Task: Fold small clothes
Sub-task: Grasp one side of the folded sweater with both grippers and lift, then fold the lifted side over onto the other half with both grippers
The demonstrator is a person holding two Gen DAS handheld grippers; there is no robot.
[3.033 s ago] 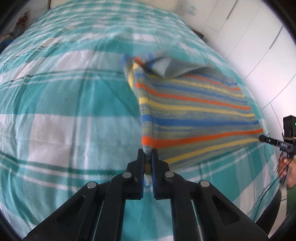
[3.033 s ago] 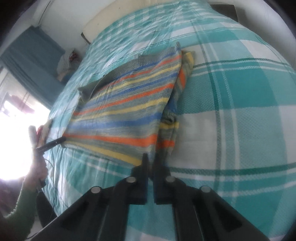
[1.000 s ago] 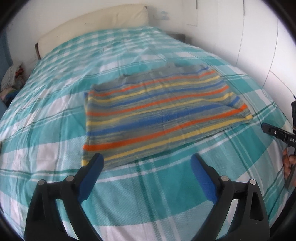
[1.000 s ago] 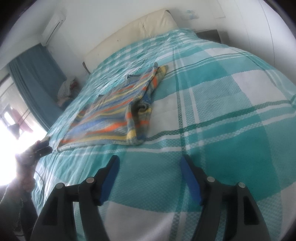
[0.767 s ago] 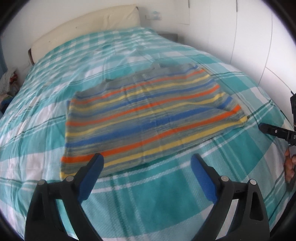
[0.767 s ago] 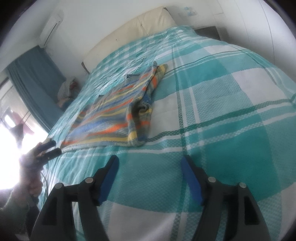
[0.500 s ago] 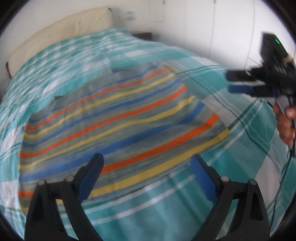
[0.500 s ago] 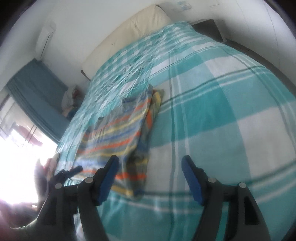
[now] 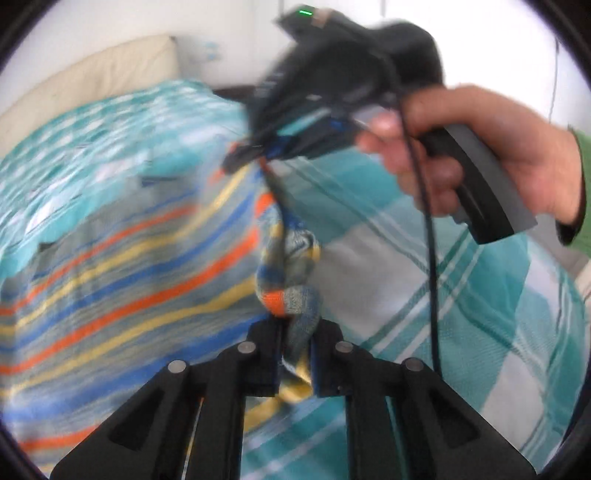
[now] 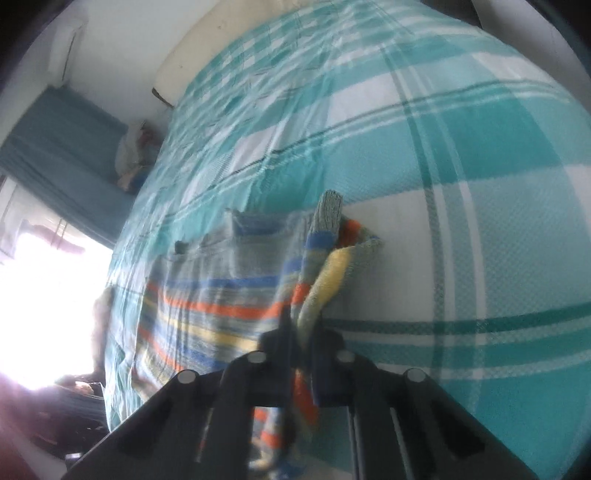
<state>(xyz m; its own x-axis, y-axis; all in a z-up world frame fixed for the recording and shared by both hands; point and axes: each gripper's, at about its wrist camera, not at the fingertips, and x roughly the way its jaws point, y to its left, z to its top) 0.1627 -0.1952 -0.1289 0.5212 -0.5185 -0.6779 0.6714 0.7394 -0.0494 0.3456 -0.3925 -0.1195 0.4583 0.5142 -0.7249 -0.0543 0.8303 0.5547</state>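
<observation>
No readable text or labels.

Teal-and-white plaid bedspread (image 10: 461,155) across the whole bed, crossed by thin dark green lines. Cream padded headboard (image 9: 88,77) at the far end, against a white wall (image 9: 110,18). Beside the bed, dark teal curtain (image 10: 55,140) next to a glaring bright window (image 10: 40,302). Pale crumpled bundle (image 10: 135,155) near the curtain, too blurred to identify.

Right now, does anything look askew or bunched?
Yes. The sweater's right edge is bunched into a twisted rope between the left gripper and right gripper, not lying flat on the bed.
</observation>
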